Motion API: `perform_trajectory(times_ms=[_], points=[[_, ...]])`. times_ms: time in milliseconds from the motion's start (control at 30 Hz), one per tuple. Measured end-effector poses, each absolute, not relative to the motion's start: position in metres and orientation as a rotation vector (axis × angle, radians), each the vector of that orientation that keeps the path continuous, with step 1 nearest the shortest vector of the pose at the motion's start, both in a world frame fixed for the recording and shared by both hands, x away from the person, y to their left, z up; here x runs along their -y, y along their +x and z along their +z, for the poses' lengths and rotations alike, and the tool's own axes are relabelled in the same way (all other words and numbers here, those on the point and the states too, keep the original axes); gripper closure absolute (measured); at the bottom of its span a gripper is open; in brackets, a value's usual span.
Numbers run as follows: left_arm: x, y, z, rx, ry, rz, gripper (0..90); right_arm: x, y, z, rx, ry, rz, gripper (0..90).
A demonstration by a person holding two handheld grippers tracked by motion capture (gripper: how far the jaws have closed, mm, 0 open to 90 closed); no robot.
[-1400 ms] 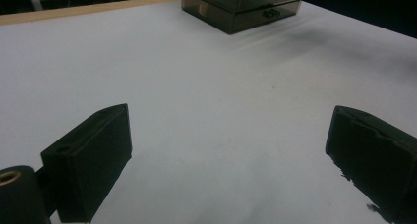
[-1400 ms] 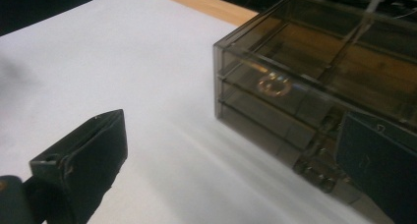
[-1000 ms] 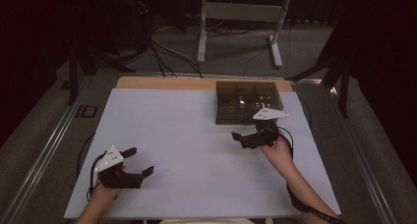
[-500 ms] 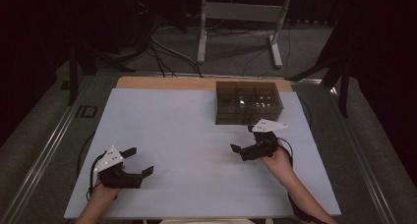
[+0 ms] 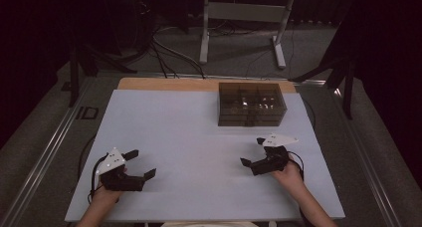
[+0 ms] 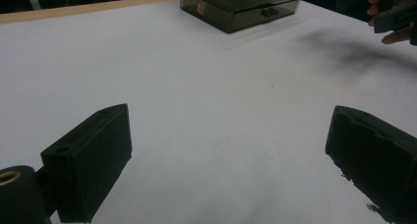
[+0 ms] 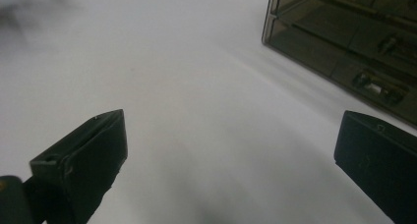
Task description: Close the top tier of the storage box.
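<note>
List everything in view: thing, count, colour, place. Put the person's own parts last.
box: one, dark smoky see-through plastic with compartments, on the far right part of the table, closed as far as can be told; contents too dim to name.
table: one, white top with a wooden strip along the far edge, centre of the high view.
stand: one, pale grey metal, on the floor beyond the table.
cables: several, black, on the floor beyond the table.
left gripper: one, black with a grey plate, near left of the table, jaws wide apart, nothing between them.
right gripper: one, black with a grey plate, near right, short of the box, jaws wide apart, nothing between them.
hands: two, at the near edge, one on each gripper.
</note>
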State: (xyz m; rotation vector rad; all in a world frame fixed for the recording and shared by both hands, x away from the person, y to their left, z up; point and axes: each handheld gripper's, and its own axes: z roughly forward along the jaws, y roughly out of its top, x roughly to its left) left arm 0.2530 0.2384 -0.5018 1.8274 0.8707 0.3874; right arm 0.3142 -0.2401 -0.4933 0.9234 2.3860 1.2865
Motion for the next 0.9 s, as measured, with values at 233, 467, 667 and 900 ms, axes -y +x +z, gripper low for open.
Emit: perform_trajectory(times_ms=[233,467,667,900], points=[[-0.239,0.253,-0.502,-0.871,1.827,0.39,5.3,0.256,0.302,-0.498,-2.378,0.965,1.266,0.0],[-0.238,0.253,-0.502,-0.871,1.83,0.39,5.3,0.276,0.292,-0.501,-2.355,0.987,1.238,0.0],[-0.238,0.253,-0.502,-0.871,1.831,0.389,5.3,0.288,0.288,-0.504,-2.336,1.015,1.207,0.0],[-0.238,0.253,-0.503,-0.864,1.843,0.388,5.3,0.28,0.294,-0.508,-2.348,1.01,1.18,0.0]])
